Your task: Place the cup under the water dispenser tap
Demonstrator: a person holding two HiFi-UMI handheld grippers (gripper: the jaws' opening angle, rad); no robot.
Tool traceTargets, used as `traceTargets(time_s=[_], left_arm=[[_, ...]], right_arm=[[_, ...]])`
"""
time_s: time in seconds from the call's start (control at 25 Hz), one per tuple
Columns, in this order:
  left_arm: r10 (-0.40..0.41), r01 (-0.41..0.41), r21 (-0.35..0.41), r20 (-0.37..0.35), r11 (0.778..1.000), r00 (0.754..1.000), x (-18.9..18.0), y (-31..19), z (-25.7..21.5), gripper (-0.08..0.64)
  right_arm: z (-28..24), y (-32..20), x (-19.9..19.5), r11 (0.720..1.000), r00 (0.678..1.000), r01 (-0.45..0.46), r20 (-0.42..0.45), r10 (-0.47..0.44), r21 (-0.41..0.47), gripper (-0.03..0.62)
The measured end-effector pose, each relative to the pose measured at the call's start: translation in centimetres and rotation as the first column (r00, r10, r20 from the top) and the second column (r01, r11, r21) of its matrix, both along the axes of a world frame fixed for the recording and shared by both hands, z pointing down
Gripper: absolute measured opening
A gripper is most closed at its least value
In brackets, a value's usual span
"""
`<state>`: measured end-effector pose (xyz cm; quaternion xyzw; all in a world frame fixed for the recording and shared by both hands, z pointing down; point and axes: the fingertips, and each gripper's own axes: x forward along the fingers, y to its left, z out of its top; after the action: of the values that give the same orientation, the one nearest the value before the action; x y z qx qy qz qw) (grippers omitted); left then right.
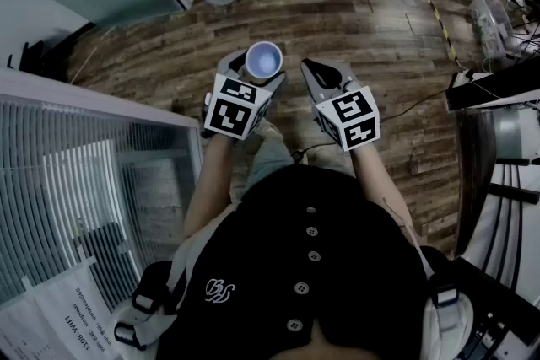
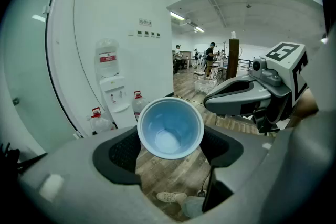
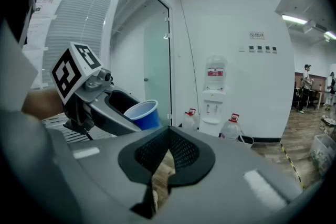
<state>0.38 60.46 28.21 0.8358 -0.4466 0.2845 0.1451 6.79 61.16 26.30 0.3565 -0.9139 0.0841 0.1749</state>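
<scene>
The left gripper clasped a blue plastic cup with a white rim between its jaws, mouth up, well apart from the white water dispenser. The right gripper was clenched and empty.

In the head view we are seeing only the rim and inside of the cup; the left gripper is hiding its wall. In the left gripper view the cup is covering the lower part of a bottle. On the dispenser the taps are showing too small for us to tell apart.
</scene>
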Motion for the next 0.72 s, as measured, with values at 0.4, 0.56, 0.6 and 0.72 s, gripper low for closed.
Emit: traceTargets(time_s=[0.4,0.56,0.6,0.72], left_arm=[[0.013,-0.013,-0.010,-0.004,1.000,1.000,0.5,0.0,0.0,0.356],[0.016,-0.016,-0.013,-0.004,1.000,1.000,0.6,-0.1,0.3,0.356],[0.018,-0.018,-0.014,-0.008,1.000,1.000,0.7,-0.1,0.4,0.356],[0.017,-0.018,-0.026,-0.013,1.000,1.000,0.6,-0.4,0.7,0.356]], right_arm=[[0.4,-0.1,0.0,1.000,1.000,0.009,0.002,-0.009,-0.016,0.000],[0.5,0.0,0.1,1.000,1.000,0.013,0.004,-0.013,-0.003,0.000],[0.6,0.1,0.1,1.000,1.000,0.014,-0.005,-0.014,-0.001,0.000],[1.1,-0.1,-0.2,1.000,1.000,0.017,-0.019,-0.017,-0.007,0.000]])
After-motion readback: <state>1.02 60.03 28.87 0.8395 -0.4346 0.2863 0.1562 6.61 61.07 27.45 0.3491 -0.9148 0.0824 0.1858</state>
